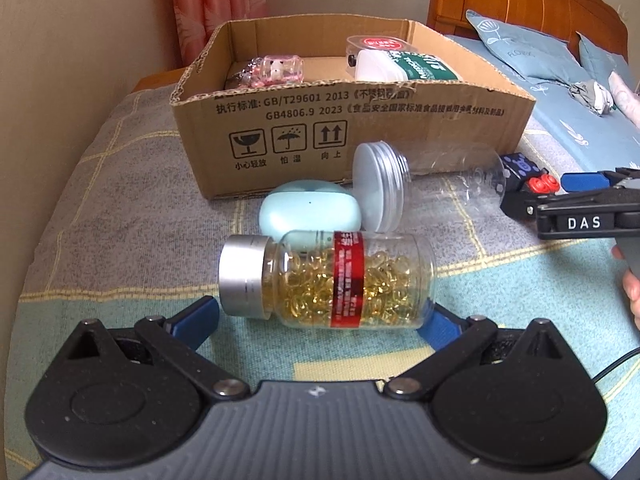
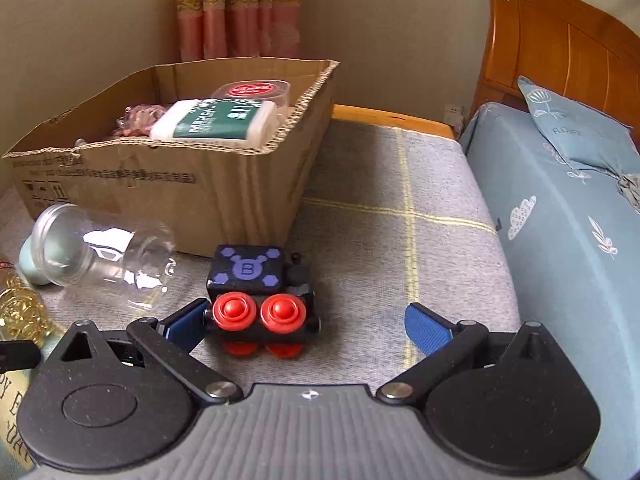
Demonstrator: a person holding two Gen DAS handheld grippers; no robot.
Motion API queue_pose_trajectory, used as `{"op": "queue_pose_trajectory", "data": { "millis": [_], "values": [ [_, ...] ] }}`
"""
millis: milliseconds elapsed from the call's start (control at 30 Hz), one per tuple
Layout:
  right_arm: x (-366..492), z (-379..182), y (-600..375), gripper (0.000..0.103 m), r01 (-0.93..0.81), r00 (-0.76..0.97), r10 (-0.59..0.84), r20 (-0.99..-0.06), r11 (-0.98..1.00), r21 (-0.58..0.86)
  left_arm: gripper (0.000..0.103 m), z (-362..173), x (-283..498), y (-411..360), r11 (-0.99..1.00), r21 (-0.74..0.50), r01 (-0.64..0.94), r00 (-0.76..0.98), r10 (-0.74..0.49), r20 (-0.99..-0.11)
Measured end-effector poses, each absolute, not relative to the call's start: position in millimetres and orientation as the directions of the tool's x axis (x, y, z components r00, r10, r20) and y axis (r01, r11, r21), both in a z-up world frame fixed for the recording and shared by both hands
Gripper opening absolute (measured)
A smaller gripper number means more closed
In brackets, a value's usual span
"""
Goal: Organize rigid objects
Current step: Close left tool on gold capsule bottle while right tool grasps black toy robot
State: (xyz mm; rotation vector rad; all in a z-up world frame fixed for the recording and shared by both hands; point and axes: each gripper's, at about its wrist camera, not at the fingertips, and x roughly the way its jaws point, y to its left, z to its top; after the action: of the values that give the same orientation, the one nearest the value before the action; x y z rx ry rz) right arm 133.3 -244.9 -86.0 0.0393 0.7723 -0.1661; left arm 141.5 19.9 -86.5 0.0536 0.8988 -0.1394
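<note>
A clear bottle of yellow capsules (image 1: 340, 276) with a silver cap and a red label lies on its side on the checked blanket. My left gripper (image 1: 316, 322) is open, one blue finger at each end of the bottle. Behind it are a mint-green case (image 1: 304, 208) and an empty clear jar (image 1: 420, 184) with a silver lid, also on its side. A black cube toy with red buttons (image 2: 260, 292) sits between the fingers of my open right gripper (image 2: 308, 320), close to the left finger (image 2: 188, 320).
An open cardboard box (image 1: 352, 120) stands behind the objects. It holds a pink clear item (image 1: 276, 70), a green-and-white pack (image 1: 400, 66) and a red-lidded clear tub (image 1: 374, 44). A bed with a blue sheet (image 2: 560, 240), a pillow and a wooden headboard lies to the right.
</note>
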Motion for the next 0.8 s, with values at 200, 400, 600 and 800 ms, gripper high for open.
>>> {"op": "queue_pose_trajectory", "data": {
  "millis": [200, 400, 600, 800],
  "values": [
    [133.9, -84.8, -248.3, 0.103, 0.121, 0.704, -0.113, -0.701, 0.992, -0.039, 0.103, -87.7, 140.0, 20.6, 0.99, -0.012, 0.142, 0.629, -0.1, -0.771],
    [149.6, -83.4, -241.1, 0.103, 0.033, 0.709, -0.075, -0.702, 0.997, -0.073, 0.102, -86.1, 140.1, 18.3, 0.989, 0.001, 0.147, 0.632, -0.093, -0.77],
    [158.5, -81.5, -241.5, 0.094, -0.021, 0.707, -0.021, -0.707, 0.999, -0.05, 0.102, -77.5, 141.9, 13.2, 0.988, 0.027, 0.154, 0.657, -0.083, -0.749],
    [157.4, -76.6, -238.9, 0.073, -0.031, 0.704, -0.014, -0.71, 0.998, -0.05, 0.099, -72.7, 145.1, 10.7, 0.983, 0.035, 0.178, 0.661, -0.093, -0.745]
  ]
}}
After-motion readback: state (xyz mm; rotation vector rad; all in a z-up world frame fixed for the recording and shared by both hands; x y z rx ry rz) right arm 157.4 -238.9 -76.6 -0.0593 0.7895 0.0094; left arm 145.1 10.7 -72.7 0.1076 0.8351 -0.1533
